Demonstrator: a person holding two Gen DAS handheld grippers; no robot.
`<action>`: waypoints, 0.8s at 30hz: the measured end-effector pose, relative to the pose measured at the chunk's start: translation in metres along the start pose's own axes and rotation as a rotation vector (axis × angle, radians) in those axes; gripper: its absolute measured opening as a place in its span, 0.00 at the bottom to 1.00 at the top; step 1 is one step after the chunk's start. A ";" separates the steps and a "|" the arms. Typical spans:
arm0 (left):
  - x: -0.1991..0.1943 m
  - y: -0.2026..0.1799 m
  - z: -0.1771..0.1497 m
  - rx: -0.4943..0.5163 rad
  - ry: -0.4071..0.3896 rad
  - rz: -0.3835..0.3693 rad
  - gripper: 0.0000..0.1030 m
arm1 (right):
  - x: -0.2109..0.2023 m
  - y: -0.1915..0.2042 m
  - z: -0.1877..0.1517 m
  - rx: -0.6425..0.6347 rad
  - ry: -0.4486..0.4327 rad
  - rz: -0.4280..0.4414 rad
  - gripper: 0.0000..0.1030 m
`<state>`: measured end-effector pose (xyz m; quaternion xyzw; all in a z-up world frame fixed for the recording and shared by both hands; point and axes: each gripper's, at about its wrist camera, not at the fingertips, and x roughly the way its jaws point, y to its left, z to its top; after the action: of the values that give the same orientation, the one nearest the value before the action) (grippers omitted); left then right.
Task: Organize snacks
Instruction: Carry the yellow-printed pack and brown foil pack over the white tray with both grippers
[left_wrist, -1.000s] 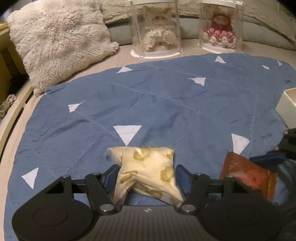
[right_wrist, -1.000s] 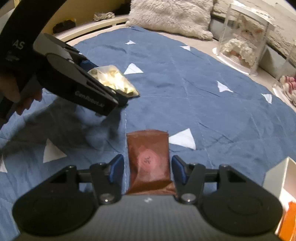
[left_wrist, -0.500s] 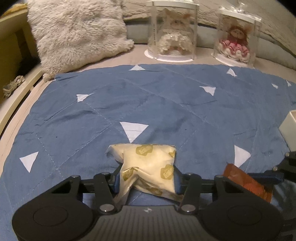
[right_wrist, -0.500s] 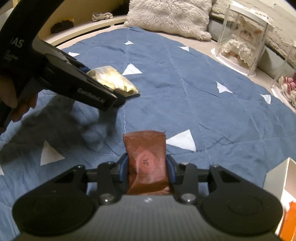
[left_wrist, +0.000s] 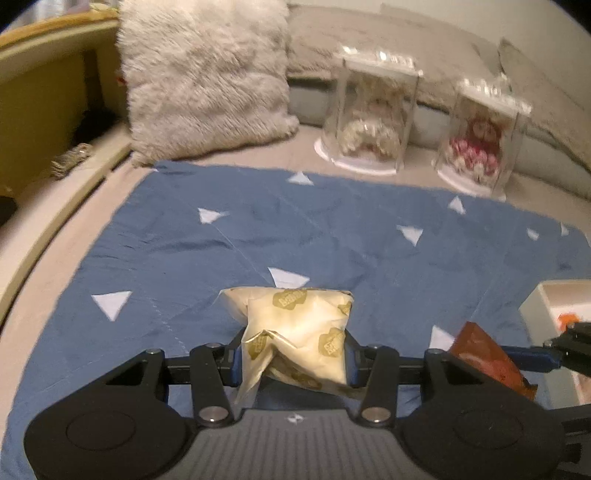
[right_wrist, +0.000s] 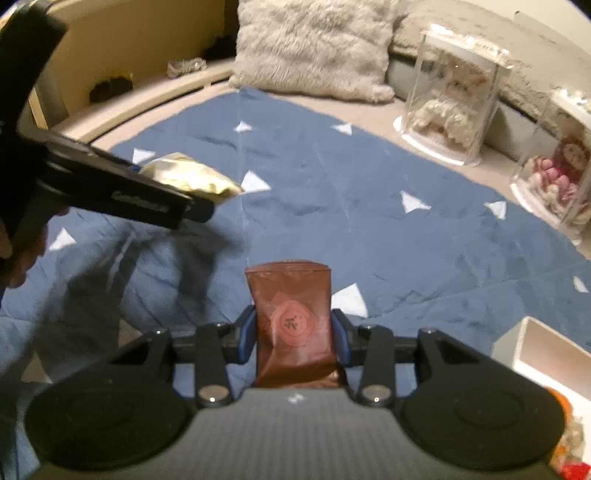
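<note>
A cream snack packet with gold logos (left_wrist: 295, 325) is pinched between the blue pads of my left gripper (left_wrist: 293, 356) and hangs a little above the blue blanket (left_wrist: 332, 229). A brown snack packet with a round red mark (right_wrist: 291, 306) is clamped in my right gripper (right_wrist: 293, 334), also lifted off the blanket. The right wrist view shows the left gripper (right_wrist: 195, 206) at the left with the cream packet (right_wrist: 192, 177) sticking out of it. In the left wrist view the brown packet (left_wrist: 484, 354) shows at the right, held by the right gripper (left_wrist: 532, 356).
A white open box (right_wrist: 535, 347) with orange contents stands at the blanket's right edge. A fluffy pillow (left_wrist: 203, 74) and two clear cases with dolls (left_wrist: 373, 118) (left_wrist: 480, 140) line the back. A curved wooden rim (left_wrist: 55, 221) runs along the left.
Both grippers closed on their packets and rose, lifting the cream and the brown packet off the blanket. The left gripper also rolled somewhat.
</note>
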<state>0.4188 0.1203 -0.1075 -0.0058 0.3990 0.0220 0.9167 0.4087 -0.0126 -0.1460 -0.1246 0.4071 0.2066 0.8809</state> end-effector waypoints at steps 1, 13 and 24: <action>-0.007 -0.001 0.002 -0.003 -0.011 0.009 0.48 | -0.006 -0.001 0.000 0.005 -0.007 -0.003 0.46; -0.067 -0.057 0.001 -0.023 -0.062 0.011 0.48 | -0.079 -0.045 -0.018 0.083 -0.093 -0.067 0.46; -0.079 -0.143 -0.006 0.004 -0.087 -0.062 0.48 | -0.139 -0.115 -0.062 0.192 -0.152 -0.145 0.46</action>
<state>0.3672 -0.0253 -0.0545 -0.0153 0.3586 -0.0068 0.9334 0.3397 -0.1748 -0.0724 -0.0528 0.3473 0.1115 0.9296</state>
